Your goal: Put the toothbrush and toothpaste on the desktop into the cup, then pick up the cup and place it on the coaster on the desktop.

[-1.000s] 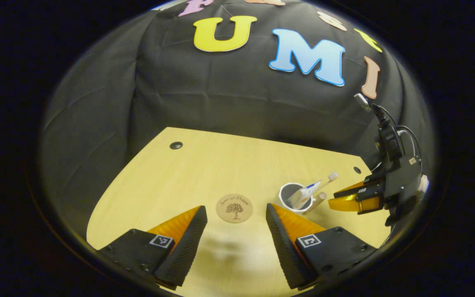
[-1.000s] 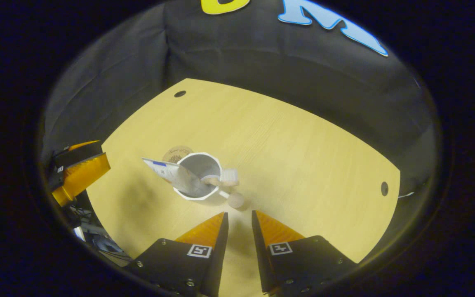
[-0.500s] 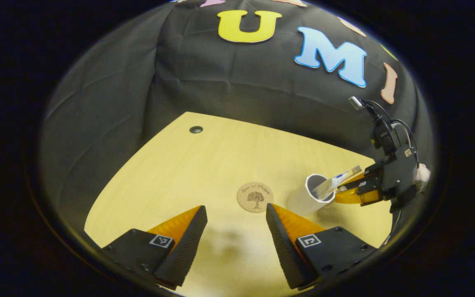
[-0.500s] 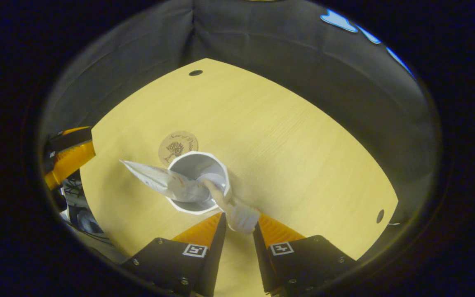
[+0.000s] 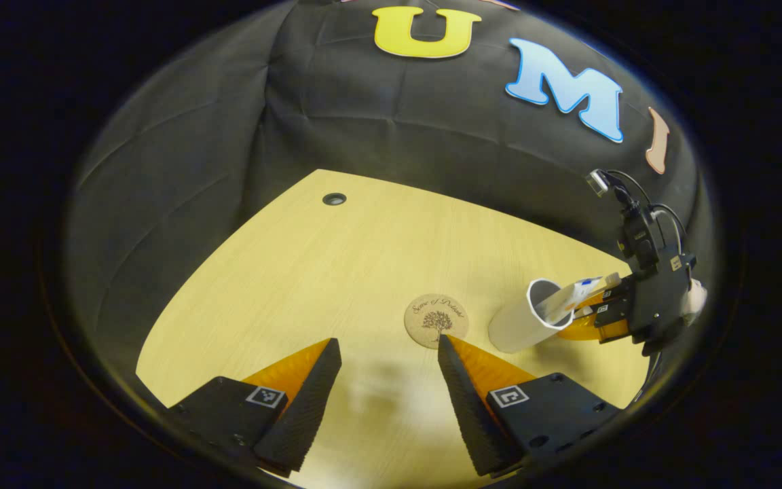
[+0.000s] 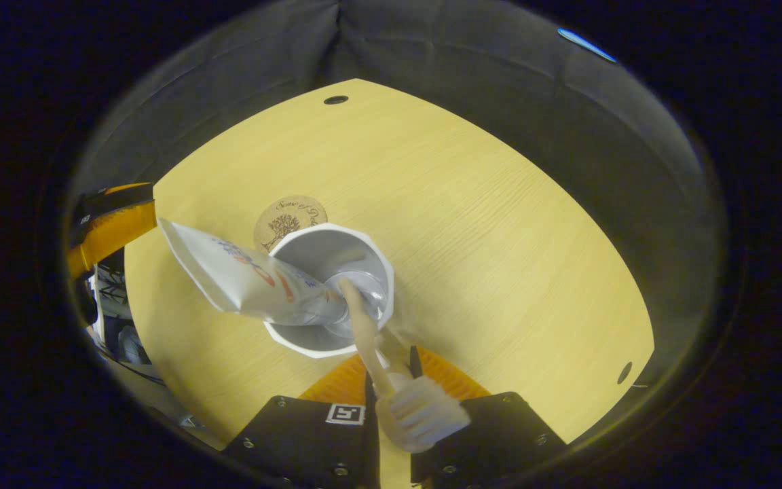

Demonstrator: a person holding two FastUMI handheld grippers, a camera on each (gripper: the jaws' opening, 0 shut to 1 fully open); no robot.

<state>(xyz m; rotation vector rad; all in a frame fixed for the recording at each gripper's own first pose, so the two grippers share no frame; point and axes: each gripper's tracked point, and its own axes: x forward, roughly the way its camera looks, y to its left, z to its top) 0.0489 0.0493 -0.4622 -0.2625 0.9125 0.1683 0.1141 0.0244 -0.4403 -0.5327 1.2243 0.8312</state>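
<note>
A white cup (image 6: 364,255) holds the toothpaste tube (image 6: 241,278) and the toothbrush (image 6: 415,411), both sticking out over its rim. My right gripper (image 6: 391,360) is shut on the cup's handle at the near side. In the left gripper view the cup (image 5: 514,327) hangs tilted just off the desk, with the right gripper (image 5: 598,316) behind it and the toothpaste tube (image 5: 571,295) poking out. The round cork coaster (image 5: 436,320) lies just left of the cup; it also peeks out beyond the rim as the coaster (image 6: 289,216). My left gripper (image 5: 387,343) stands open and holds nothing, near the front edge.
The wooden desk (image 5: 309,272) has a cable hole (image 5: 334,199) at the far left and another hole (image 6: 625,372) near the right edge. Black cloth walls close the back. The left gripper (image 6: 109,217) sits at the desk's left side.
My right gripper moved in and took the cup by its handle, then raised and tilted it. The cup now looks larger and closer in the right gripper view. The left gripper stayed open.
</note>
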